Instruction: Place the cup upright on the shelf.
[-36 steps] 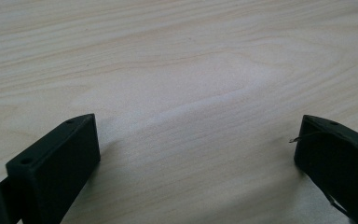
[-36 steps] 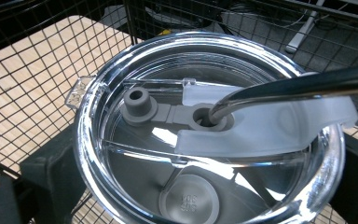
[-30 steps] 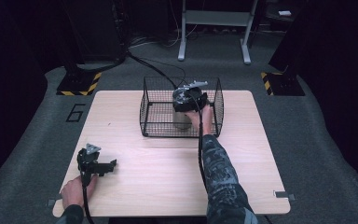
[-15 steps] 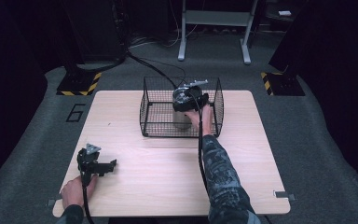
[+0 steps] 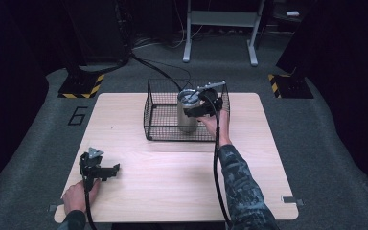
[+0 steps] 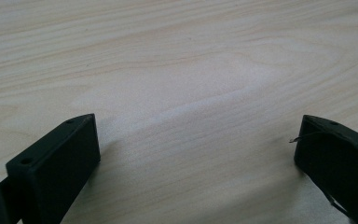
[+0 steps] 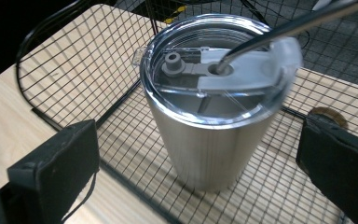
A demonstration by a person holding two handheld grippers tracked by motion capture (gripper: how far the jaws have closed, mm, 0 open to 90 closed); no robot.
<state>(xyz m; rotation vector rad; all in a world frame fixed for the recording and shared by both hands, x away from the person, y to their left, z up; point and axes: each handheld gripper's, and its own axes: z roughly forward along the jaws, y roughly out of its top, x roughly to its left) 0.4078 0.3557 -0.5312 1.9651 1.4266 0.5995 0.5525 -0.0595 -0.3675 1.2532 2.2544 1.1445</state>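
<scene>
a light wooden table (image 5: 172, 177) fills the middle of the high view, standing on grey carpet in a dark room, with yellow-black striped blocks at the upper left and upper right and a grey metal frame at the top. a black wire basket (image 5: 160, 120) sits in the upper centre of the table, near its far edge. inside the basket, toward its right side, a steel tumbler (image 5: 188, 112) stands upright, its long axis vertical, its clear lid (image 7: 214, 70) facing up; a metal straw (image 7: 279, 30) leans out of the lid toward the upper right of the right gripper view. the right gripper (image 5: 199, 109) is in the basket just beside the tumbler, its jaws wide apart with the tumbler between them, not touching it. the left gripper (image 5: 100, 168) rests at the lower left of the table, jaws apart over bare wood. the wide bare table between the basket and the near edge is free, and the left gripper is well apart from the basket.
</scene>
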